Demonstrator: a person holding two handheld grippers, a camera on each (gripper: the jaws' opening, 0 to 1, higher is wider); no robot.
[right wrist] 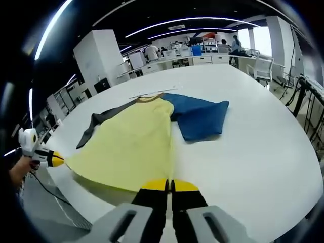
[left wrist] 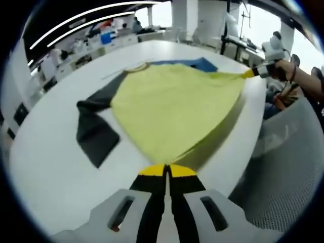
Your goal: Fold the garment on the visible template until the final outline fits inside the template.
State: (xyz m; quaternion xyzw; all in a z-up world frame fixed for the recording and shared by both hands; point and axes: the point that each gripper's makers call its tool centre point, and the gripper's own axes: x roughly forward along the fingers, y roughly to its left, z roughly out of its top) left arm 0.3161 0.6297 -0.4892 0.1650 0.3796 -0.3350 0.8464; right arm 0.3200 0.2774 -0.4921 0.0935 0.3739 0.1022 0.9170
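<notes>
The garment [left wrist: 172, 109] lies spread on the white table [left wrist: 55, 167]: yellow body, dark grey sleeve [left wrist: 93, 129] to one side, blue sleeve [right wrist: 200, 117] to the other, collar at the far end. No template outline can be made out on the table.

Left gripper view: the left gripper [left wrist: 166, 171] has its yellow-tipped jaws pressed together on one hem corner, at 6 o'clock. From there the yellow body runs up toward 12, grey sleeve at approx. 9, blue sleeve edge near 1. The right gripper [left wrist: 251, 73] is seen at approx. 2 o'clock with the other hem corner drawn to a point at its tip; its jaws appear closed on the cloth.

Right gripper view: the right gripper [right wrist: 169, 185] has its jaws together at the hem, w/ the cloth edge meeting the tips, so a pinch is judged. The left gripper [right wrist: 54, 159] is seen at approx. 9 o'clock, at the table edge, with the opposite corner at its tip.

Key relation: the hem is stretched taut betw. the two grippers, and the garment's long axis runs from that hem line away to the collar, i.e. straight ahead of both sets of jaws. Each gripper is at its own corner, so neither is nearer; both are equally placed.

Judged step: hem held at both corners, ready for a lengthwise fold, hem carried fwd toward the collar. The sleeves are not yet folded in, so the outline is judged still too wide. Risk: uneven travel of the two hands would skew the fold.
</notes>
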